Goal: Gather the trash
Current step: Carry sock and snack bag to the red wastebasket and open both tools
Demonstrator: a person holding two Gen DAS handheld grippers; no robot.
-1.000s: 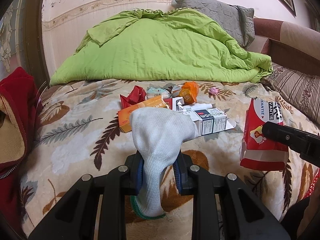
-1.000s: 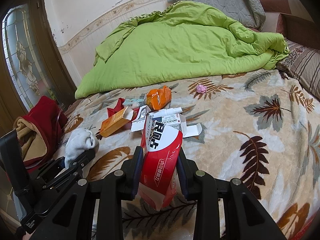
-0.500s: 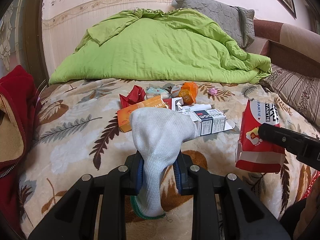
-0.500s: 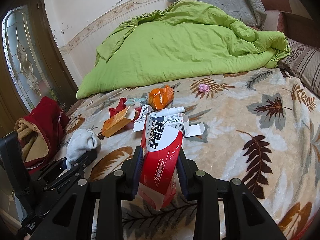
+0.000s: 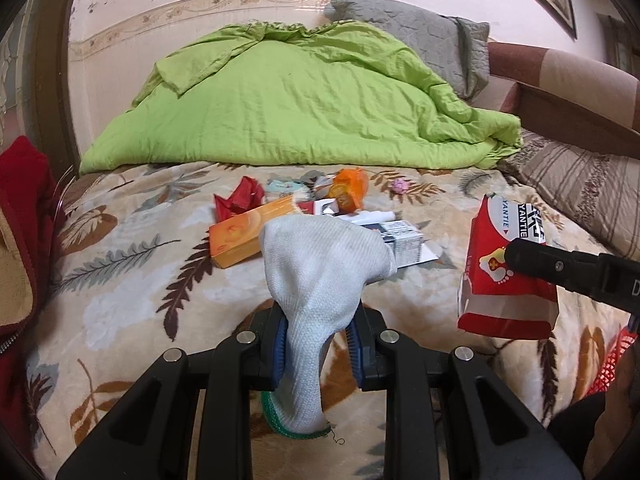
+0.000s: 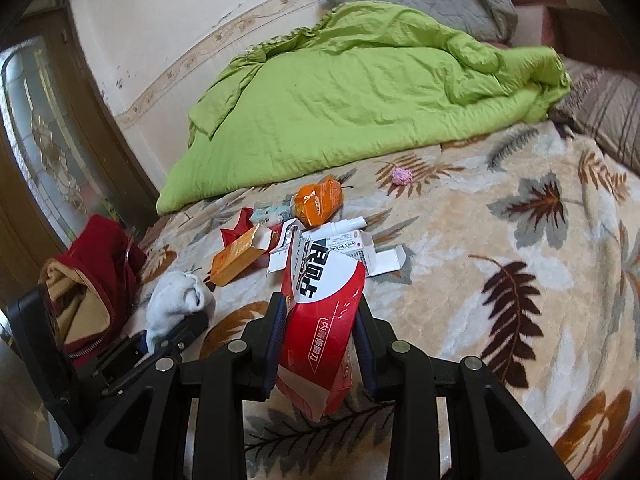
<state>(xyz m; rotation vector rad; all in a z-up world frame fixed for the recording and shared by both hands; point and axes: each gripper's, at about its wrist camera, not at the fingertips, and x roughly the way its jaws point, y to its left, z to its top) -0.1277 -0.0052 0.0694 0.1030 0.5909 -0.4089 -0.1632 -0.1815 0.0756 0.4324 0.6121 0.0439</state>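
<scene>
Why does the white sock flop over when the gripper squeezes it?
The white sock is probably soft and floppy: its toe droops sideways above the left gripper and its cuff hangs below. It looks light, since the shut jaws hold it up by a thin pinch. The knit likely grips the pads rather than slipping.

We held the left gripper (image 5: 318,350) clamped on a white knitted sock (image 5: 320,280), the right gripper (image 6: 322,344) clamped on a red cardboard box (image 6: 324,320), both above the leaf-patterned blanket (image 6: 500,280).
</scene>
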